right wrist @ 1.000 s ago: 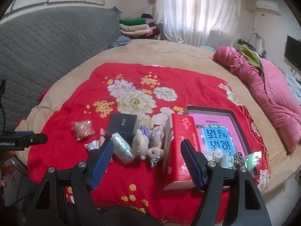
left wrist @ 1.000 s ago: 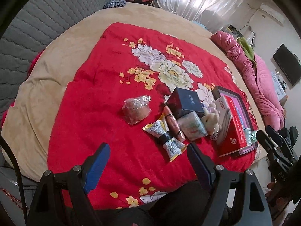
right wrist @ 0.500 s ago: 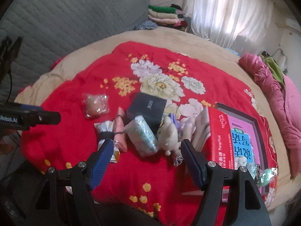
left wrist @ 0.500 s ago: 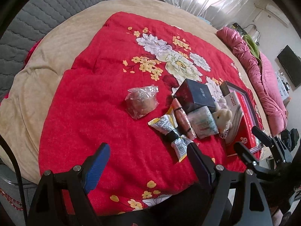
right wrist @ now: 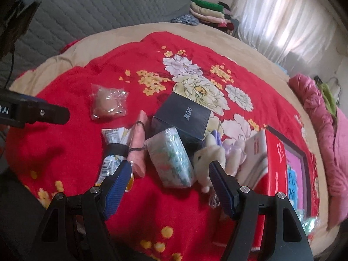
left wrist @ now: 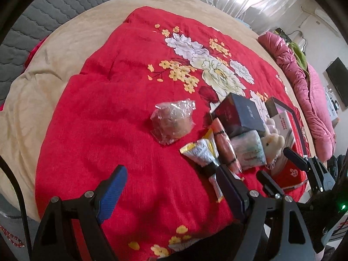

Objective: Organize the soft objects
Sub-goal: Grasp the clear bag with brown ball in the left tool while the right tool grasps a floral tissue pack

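The right gripper point(right wrist: 168, 187) is hovering low at the bottom of its frame, jaws spread wide and gripping nothing, with one tissue pack point(right wrist: 171, 157) lying just ahead between the blue fingers point(right wrist: 116, 184). The pack's long axis is running from upper left to lower right. To its right one cream plush toy point(right wrist: 212, 158) is leaning against a lilac one point(right wrist: 235, 150). To its left one pink tube point(right wrist: 138, 145) is lying lengthwise up the frame, touching one banded snack packet point(right wrist: 113, 150). Farther up, one dark box point(right wrist: 182, 117) is sitting behind the pack, and one clear bag point(right wrist: 108, 104) with something brown in it is lying apart at the left. The red box point(right wrist: 275, 163) is standing at the right.

The left gripper point(left wrist: 171, 189) is hanging wide open and empty over the red blanket point(left wrist: 97, 119).
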Tool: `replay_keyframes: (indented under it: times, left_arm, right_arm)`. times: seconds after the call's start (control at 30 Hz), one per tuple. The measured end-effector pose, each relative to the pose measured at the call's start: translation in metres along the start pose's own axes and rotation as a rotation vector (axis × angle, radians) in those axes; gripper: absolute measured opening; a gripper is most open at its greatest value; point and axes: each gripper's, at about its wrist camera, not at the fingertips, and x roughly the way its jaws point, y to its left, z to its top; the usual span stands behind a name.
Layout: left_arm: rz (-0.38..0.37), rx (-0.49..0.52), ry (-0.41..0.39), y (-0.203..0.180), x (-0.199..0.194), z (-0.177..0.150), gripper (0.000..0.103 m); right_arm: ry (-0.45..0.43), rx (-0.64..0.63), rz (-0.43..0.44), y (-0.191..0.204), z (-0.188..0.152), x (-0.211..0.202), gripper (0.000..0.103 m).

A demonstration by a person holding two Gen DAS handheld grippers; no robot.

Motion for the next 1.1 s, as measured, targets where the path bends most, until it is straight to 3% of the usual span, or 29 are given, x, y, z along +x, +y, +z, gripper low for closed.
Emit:
replay_keyframes:
  times: [0.37, 0.7, 1.1]
  left_arm:
    - [0.001, -0.034, 0.016, 0.011, 0.035, 0.030, 0.083]
    - [0.011, -0.003, 0.018, -0.007, 0.053, 0.040, 0.083]
    - [0.009, -0.043, 0.013, -0.001, 0.074, 0.052, 0.083]
  right_arm:
    - [0.004, -0.173, -0.139, 0.022, -0.007, 0.032, 0.075]
    - [0.009, -0.174, -0.131, 0.020, -0.009, 0.046, 0.075]
    - [0.019, -0.165, -0.103, 0.022, -0.003, 0.056, 0.075]
